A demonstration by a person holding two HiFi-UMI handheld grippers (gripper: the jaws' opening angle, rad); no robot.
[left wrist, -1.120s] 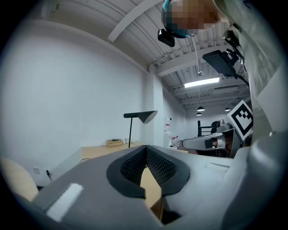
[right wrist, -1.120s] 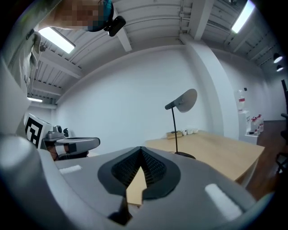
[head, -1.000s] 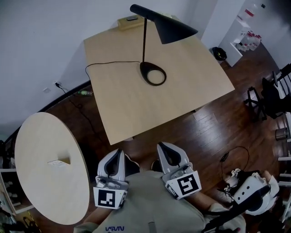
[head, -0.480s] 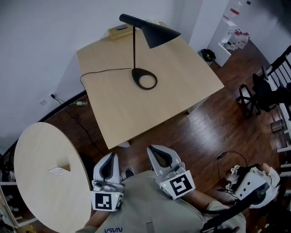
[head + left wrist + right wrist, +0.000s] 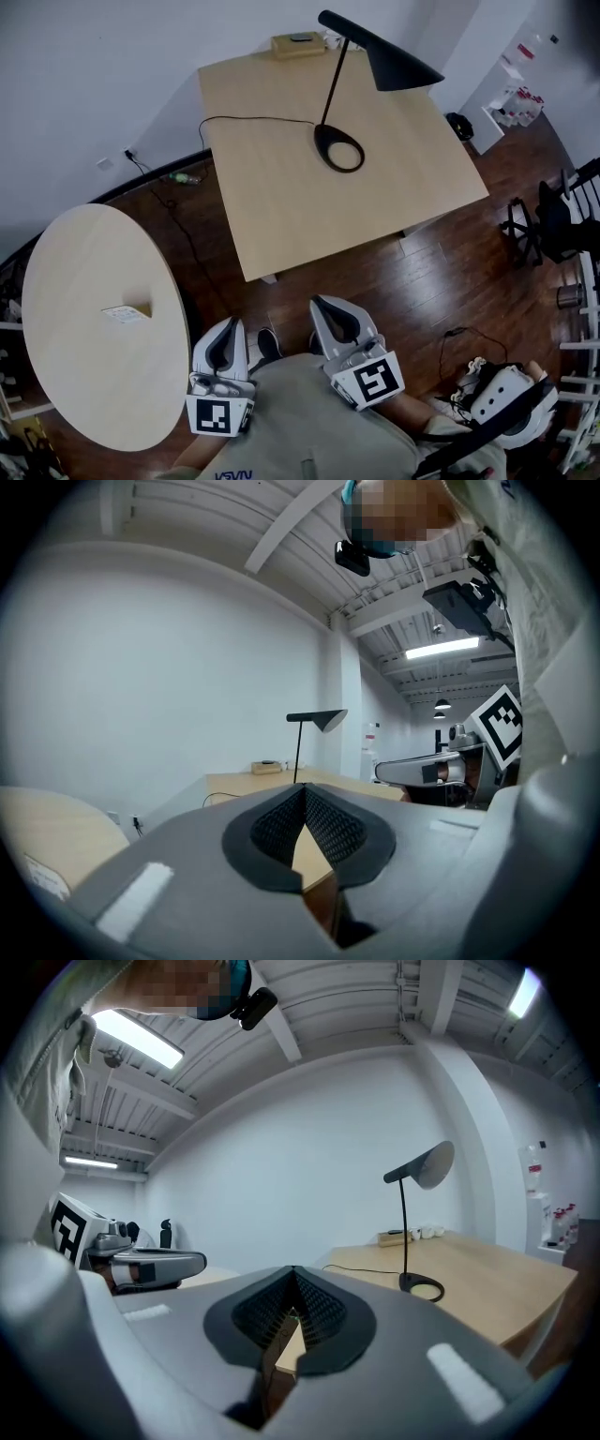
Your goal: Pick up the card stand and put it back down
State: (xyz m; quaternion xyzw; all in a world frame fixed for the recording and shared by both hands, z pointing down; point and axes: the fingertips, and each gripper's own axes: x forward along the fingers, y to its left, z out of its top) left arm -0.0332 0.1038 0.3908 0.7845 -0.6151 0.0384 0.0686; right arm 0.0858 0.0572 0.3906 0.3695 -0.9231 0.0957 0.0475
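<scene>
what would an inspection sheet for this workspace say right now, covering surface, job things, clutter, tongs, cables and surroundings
surface: light wood round table on the left; light wood square table ahead
job's things: card stand stands on the round table, apart from both tongs
clutter: black lamp and a small box on the square table
grippers: left tongs shut, nothing between them; right tongs shut, nothing between them; both close to the person's body, above the floor
cables: lamp cable runs across the square table to its left edge
surroundings: dark wood floor, white wall, dark chair at right
</scene>
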